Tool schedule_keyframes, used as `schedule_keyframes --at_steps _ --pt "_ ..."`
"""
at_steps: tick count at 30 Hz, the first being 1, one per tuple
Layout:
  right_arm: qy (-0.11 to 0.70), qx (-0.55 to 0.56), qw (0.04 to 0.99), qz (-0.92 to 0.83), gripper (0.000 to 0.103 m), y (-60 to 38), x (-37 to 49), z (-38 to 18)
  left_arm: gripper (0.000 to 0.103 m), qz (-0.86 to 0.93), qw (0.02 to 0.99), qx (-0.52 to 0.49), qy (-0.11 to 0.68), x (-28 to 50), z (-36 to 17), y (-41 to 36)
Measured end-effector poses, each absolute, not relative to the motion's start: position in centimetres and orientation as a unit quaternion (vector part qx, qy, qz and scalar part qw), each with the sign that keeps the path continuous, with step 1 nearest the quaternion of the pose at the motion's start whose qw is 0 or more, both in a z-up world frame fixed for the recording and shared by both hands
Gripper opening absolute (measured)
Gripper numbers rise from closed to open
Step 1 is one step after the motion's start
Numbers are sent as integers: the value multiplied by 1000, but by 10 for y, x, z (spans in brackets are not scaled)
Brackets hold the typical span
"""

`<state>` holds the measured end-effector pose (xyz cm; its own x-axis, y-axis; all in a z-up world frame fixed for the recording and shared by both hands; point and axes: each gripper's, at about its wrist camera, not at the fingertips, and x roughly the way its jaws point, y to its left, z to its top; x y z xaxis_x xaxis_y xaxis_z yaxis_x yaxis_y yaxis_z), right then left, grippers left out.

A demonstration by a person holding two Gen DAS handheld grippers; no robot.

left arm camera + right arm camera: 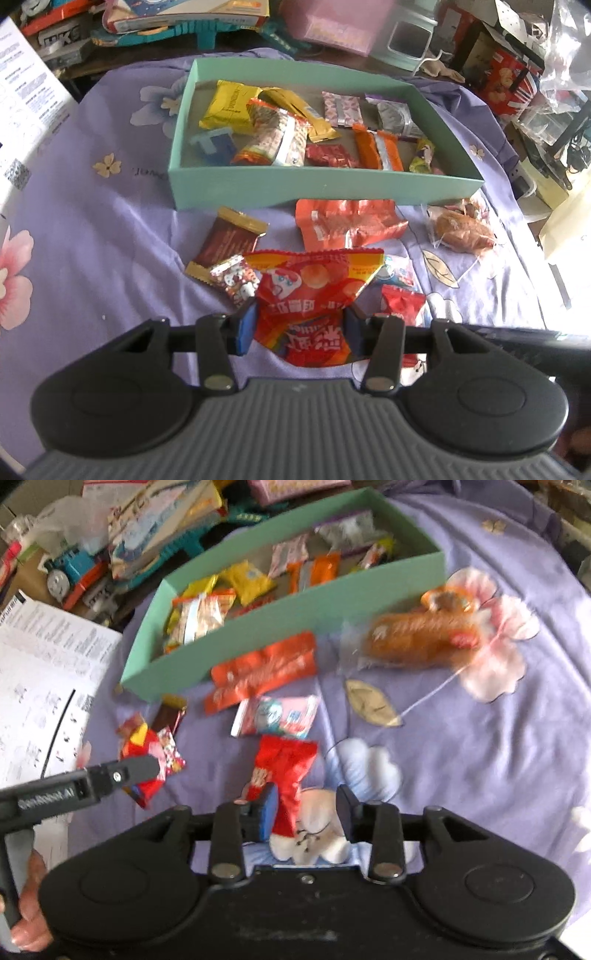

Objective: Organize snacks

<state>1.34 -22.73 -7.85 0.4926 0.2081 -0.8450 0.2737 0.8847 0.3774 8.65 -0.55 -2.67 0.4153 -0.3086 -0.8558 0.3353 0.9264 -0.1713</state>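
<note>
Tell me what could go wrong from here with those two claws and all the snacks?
1. The left claw grips the big red bag by one end, so it could slip free on the way to the green box.
2. The right claw stands open around the small red packet, touching one side only; closing may just push it away.
3. The claws work close together and could bump.

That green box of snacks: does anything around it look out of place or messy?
Yes. Several packets lie outside the green box on the purple cloth: an orange packet, a brown bar and a clear-wrapped bun, scattered at odd angles rather than sorted inside.
</note>
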Motion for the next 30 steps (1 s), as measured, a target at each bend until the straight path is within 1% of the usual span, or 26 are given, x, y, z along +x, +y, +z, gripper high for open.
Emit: schedule_keyframes --at_steps 8,10,11,14,17,24,30 --pt "510 206 835 -17 37 -191 37 -89 47 -182 842 -7 508 89 -30 17" --pt "506 178 844 -18 36 -182 38 -90 47 -180 842 -13 508 91 -30 21" --pt "504 164 848 -16 31 -178 37 -88 47 -180 843 -15 507 92 -30 22" --pt "504 147 851 -12 26 -179 38 -80 47 -180 844 -22 505 94 -29 25" --pt "499 161 851 -17 19 -191 36 -69 47 -182 847 -27 499 99 -24 25" --pt "448 189 873 -29 19 -224 37 -23 47 -182 864 -30 468 125 2 20" --pt "398 191 897 -24 19 -245 80 11 48 -180 886 -15 427 174 35 2"
